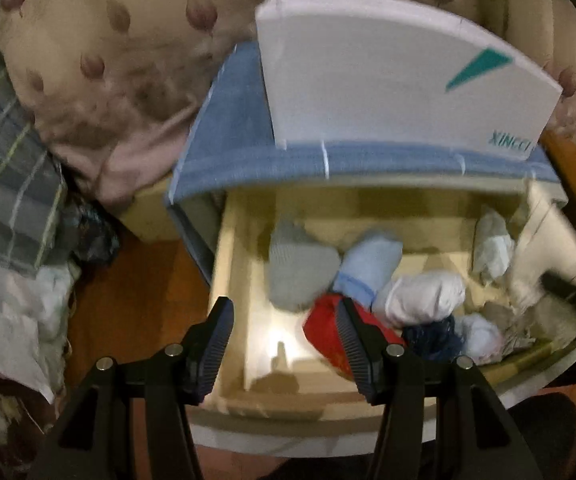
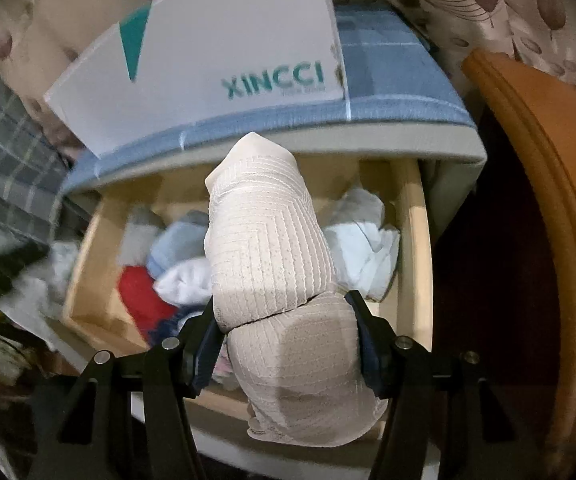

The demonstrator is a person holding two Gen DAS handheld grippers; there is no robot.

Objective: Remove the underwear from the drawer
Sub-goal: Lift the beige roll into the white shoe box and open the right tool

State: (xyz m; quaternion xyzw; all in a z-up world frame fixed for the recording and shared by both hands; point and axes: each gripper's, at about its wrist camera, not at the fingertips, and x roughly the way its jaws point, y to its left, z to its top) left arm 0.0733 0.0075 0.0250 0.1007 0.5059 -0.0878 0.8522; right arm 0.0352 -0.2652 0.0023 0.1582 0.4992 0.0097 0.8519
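An open pale wooden drawer [image 1: 228, 280] holds several rolled garments: a grey roll [image 1: 299, 268], a light blue one [image 1: 371, 264], a white one [image 1: 427, 296] and a red one [image 1: 323, 328]. My left gripper [image 1: 284, 340] hangs open above the drawer's bare left part, its right finger in front of the red roll, nothing between its fingers. In the right wrist view my right gripper [image 2: 284, 332] is shut on a beige ribbed roll of underwear [image 2: 268, 248], held above the drawer [image 2: 417, 240]. Below it lie the red roll [image 2: 140, 292] and crumpled white cloth [image 2: 363, 240].
A white box marked XINCCI [image 1: 387, 80] stands on the blue cloth [image 1: 224, 140] that covers the cabinet top. Plaid bedding [image 1: 4, 160] and a patterned curtain [image 1: 108, 60] lie to the left. An orange wooden edge [image 2: 547, 200] curves at the right.
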